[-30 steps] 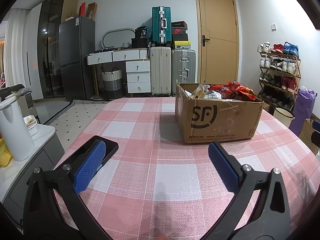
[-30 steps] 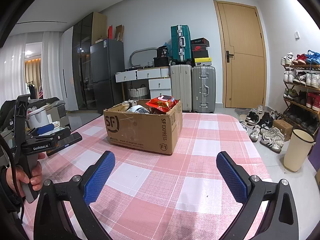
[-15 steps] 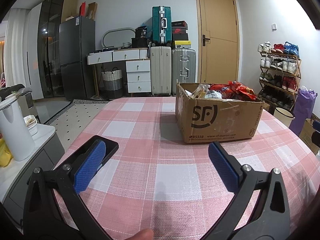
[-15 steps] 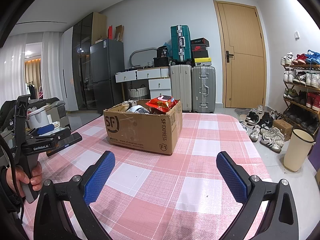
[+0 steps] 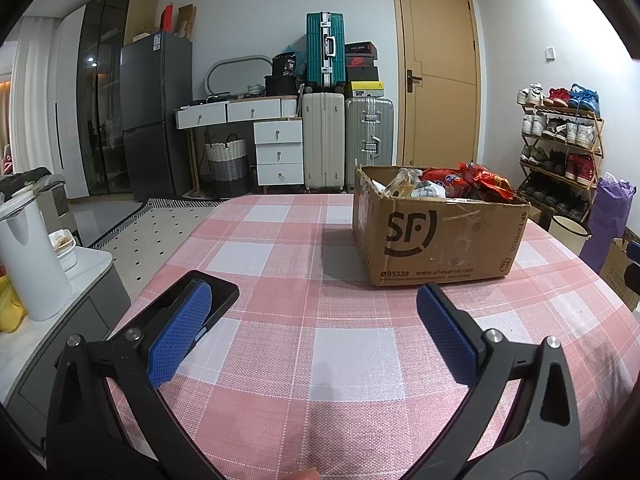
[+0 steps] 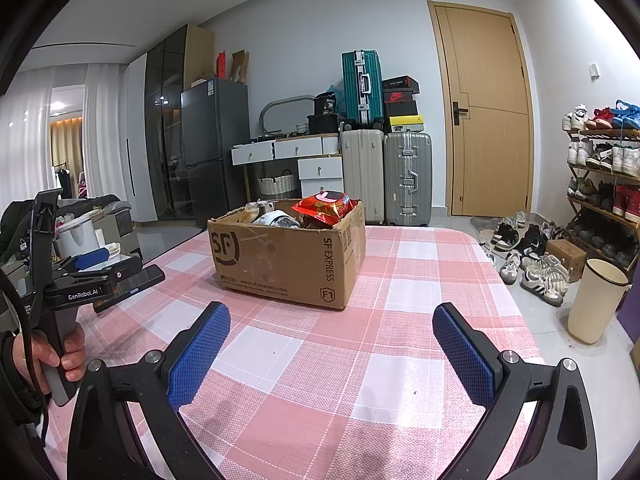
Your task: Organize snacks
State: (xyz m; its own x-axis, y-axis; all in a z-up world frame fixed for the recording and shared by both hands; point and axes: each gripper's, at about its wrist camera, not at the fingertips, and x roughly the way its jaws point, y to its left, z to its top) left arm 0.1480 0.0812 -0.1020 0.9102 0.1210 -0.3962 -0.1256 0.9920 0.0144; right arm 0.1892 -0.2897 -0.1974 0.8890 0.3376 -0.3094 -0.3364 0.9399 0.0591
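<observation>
1. Left wrist view: the left gripper point(image 5: 314, 334) has its blue-padded tongs wide apart and holds nothing, low over the pink-and-white checked tablecloth point(image 5: 352, 356). The brown cardboard SF box point(image 5: 438, 232) stands ahead, right of centre; the snack packets point(image 5: 472, 182) are heaped inside it, so they stay together.

2. Right wrist view: the right gripper point(image 6: 332, 348) is also wide and empty, aimed at this box point(image 6: 286, 258). A red snack bag point(image 6: 326, 208) lies on top of the heap, probably easiest to reach. The scene fits both snacks just packed and snacks waiting for sorting.
</observation>
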